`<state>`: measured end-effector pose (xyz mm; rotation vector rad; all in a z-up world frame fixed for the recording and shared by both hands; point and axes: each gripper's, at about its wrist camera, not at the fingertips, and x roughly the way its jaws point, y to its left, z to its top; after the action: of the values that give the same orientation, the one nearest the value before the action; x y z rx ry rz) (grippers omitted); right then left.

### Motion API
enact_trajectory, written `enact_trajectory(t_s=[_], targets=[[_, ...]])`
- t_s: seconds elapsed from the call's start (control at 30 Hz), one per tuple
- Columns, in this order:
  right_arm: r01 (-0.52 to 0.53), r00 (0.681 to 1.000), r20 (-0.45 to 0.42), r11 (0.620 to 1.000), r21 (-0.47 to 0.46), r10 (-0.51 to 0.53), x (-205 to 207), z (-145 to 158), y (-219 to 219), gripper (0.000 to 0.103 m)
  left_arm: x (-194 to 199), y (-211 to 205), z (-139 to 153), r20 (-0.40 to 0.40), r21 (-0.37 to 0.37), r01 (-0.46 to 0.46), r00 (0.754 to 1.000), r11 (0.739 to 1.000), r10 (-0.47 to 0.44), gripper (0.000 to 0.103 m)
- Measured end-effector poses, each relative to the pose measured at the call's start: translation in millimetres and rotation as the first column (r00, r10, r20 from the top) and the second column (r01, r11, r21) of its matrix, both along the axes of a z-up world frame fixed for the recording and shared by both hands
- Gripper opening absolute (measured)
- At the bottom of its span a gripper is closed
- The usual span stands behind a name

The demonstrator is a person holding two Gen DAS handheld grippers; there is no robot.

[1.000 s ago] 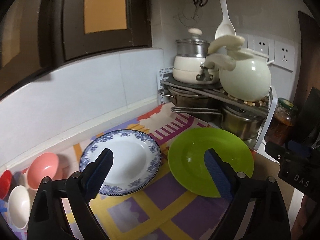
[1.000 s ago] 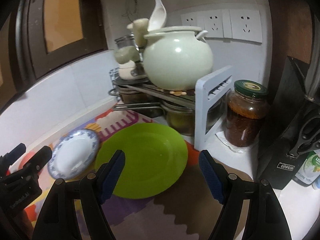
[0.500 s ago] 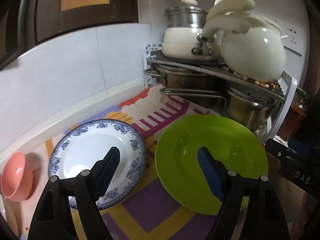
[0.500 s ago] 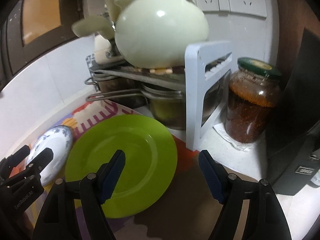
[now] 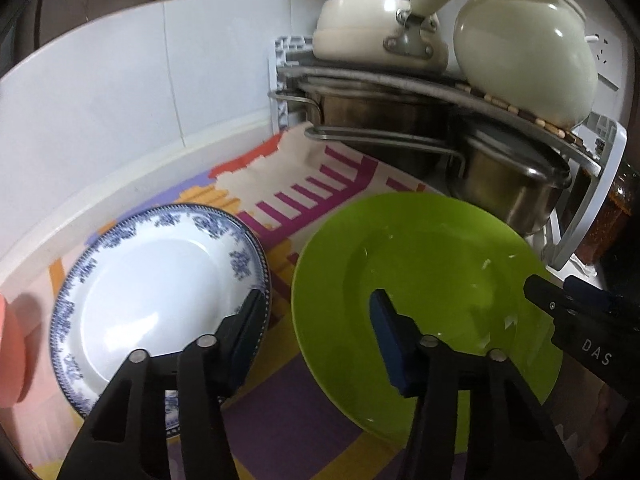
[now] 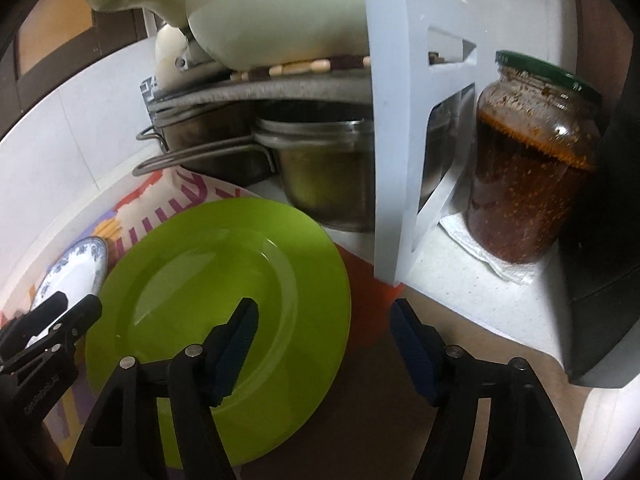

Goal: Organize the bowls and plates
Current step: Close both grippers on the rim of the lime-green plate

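Observation:
A green plate [image 5: 420, 264] lies flat on the patterned mat, with a blue-and-white plate [image 5: 160, 280] beside it on the left. My left gripper [image 5: 318, 320] hangs low over the gap between the two plates. Its jaws are closing: the green plate's left rim sits between them, but the pads are not pressing on it. In the right wrist view my right gripper [image 6: 324, 328] straddles the right rim of the green plate [image 6: 208, 264]. Its jaws are also closing and not gripping. The blue-and-white plate [image 6: 76, 268] shows at far left there. A pink bowl [image 5: 10, 352] peeks in at the left edge.
A metal corner rack [image 5: 400, 80] holds steel pots [image 5: 508, 184] below and a cream kettle [image 5: 524, 52] above, just behind the plates. Its white side panel [image 6: 396, 140], a jar of red sauce [image 6: 528, 168] and a black block [image 6: 600, 280] stand to the right.
Both grippers have come down and closer to the green plate, one at each side of it. Both pairs of jaws have narrowed, the left more. The pink bowl has slid almost out of view.

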<state>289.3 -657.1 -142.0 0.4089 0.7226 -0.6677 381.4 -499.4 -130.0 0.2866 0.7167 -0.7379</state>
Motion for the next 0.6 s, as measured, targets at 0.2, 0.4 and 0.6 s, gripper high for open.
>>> enact_trajectory(t_s=[0.2, 0.4, 0.6], targets=[[-0.014, 1.000, -0.014, 0.999, 0.033, 0.014, 6.2, -8.4, -4.7, 0.058, 5.3, -6.9, -7.1, -0.047, 0.009, 0.019, 0.999, 1.000, -0.018, 0.042], [-0.024, 0.999, -0.038, 0.998, 0.054, 0.026, 11.8, -14.2, -8.3, 0.050, 11.9, -11.7, -12.8, -0.094, 0.035, 0.012, 0.996, 0.999, -0.009, 0.040], [-0.029, 0.998, -0.047, 0.998, 0.057, 0.031, 15.9, -16.7, -9.3, 0.047, 17.1, -13.8, -15.6, -0.118, 0.035, 0.009, 0.993, 0.999, -0.004, 0.039]])
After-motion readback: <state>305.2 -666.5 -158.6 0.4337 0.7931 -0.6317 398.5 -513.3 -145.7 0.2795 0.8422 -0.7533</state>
